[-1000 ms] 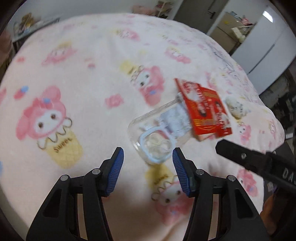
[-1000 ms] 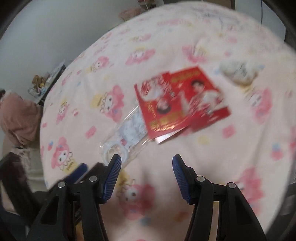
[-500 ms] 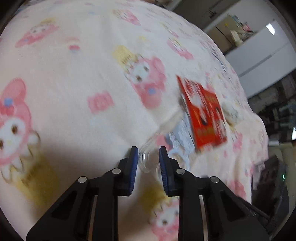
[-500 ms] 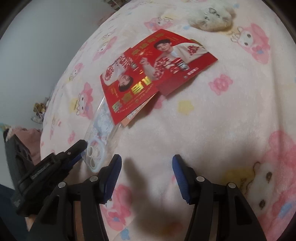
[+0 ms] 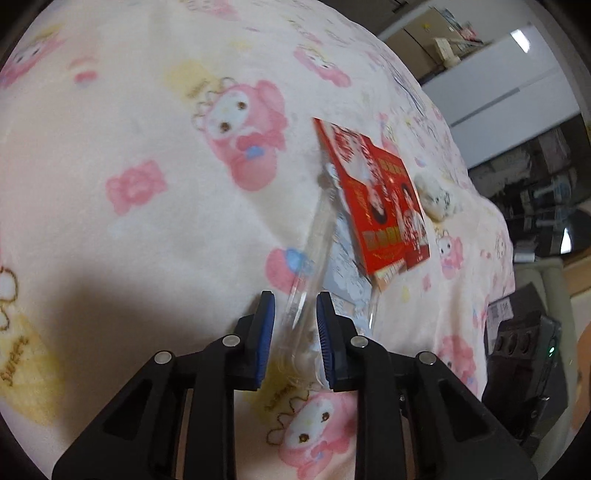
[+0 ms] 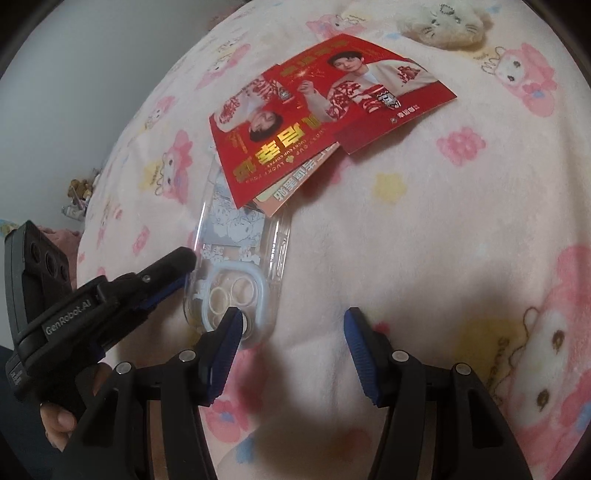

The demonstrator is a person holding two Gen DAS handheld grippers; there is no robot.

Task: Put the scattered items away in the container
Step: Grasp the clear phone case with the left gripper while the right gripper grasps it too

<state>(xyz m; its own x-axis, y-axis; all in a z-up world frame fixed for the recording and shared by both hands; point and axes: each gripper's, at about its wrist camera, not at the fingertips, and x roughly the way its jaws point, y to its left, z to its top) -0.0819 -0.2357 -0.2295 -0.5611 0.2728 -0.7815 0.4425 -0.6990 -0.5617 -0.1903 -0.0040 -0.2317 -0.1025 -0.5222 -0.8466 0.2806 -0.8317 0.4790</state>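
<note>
A clear phone case (image 6: 240, 258) with a pale blue camera ring lies on the pink cartoon blanket (image 6: 424, 240). Red printed cards (image 6: 295, 122) overlap its far end. My left gripper (image 5: 293, 332) is shut on the case's near long edge (image 5: 310, 266), which is tilted up; it also shows in the right wrist view (image 6: 177, 273) at the case's left side. My right gripper (image 6: 291, 332) is open and empty just in front of the case's camera end. A small white plush cat (image 6: 443, 24) lies beyond the cards. No container is in view.
The blanket covers a bed that drops off at the right (image 5: 509, 258). A black device (image 5: 524, 339) stands beside the bed at the right. White cabinets (image 5: 498, 85) and shelves stand beyond.
My left gripper moved in and closed on the phone case's edge, tipping it up. My right gripper came closer to the case and cards and stayed open.
</note>
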